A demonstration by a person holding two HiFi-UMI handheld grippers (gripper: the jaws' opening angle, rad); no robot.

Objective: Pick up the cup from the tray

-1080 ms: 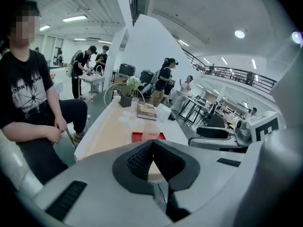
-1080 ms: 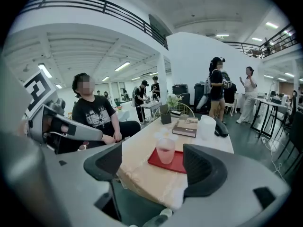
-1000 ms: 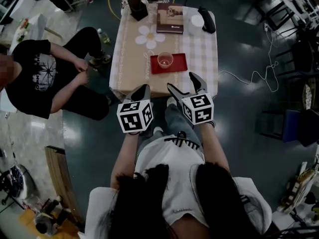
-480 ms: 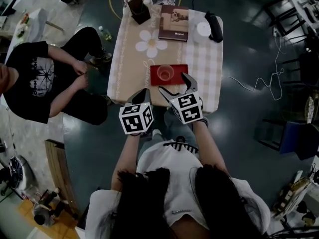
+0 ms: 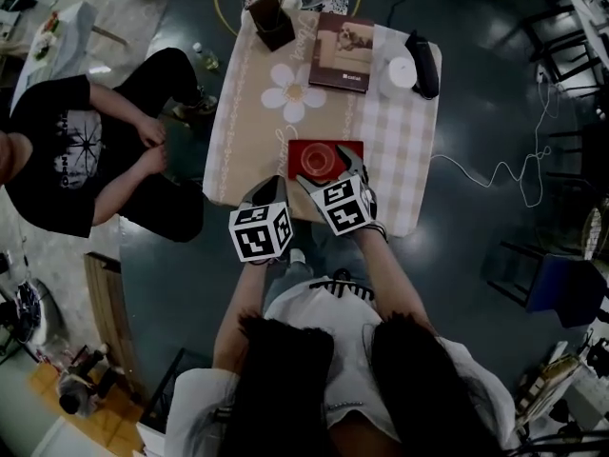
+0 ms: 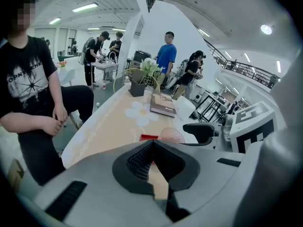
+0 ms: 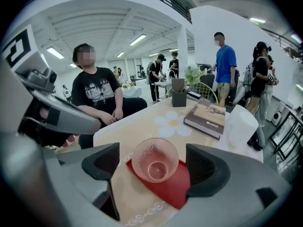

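Note:
A clear pinkish cup (image 5: 322,160) (image 7: 155,159) stands upright on a red tray (image 5: 353,150) (image 7: 176,189) near the table's front edge. My right gripper (image 5: 324,168) (image 7: 154,167) is open wide, one jaw on each side of the cup, with gaps between pads and glass. My left gripper (image 5: 272,187) (image 6: 151,144) hovers just left of it over the table's near edge, its tips together and nothing in them. The left gripper view catches the cup (image 6: 170,135) and a sliver of tray (image 6: 147,137) beyond its jaws.
On the table (image 5: 252,112) a book (image 5: 343,41), a white cylinder (image 5: 397,70), a black object (image 5: 425,51) and a dark plant pot (image 5: 274,22) sit at the far end. A seated person (image 5: 67,150) is left of the table. A cable (image 5: 495,174) lies on the floor at right.
Both grippers have moved forward to the table. The right gripper, earlier short of the tray, now has its jaws around the cup and stands a little wider.

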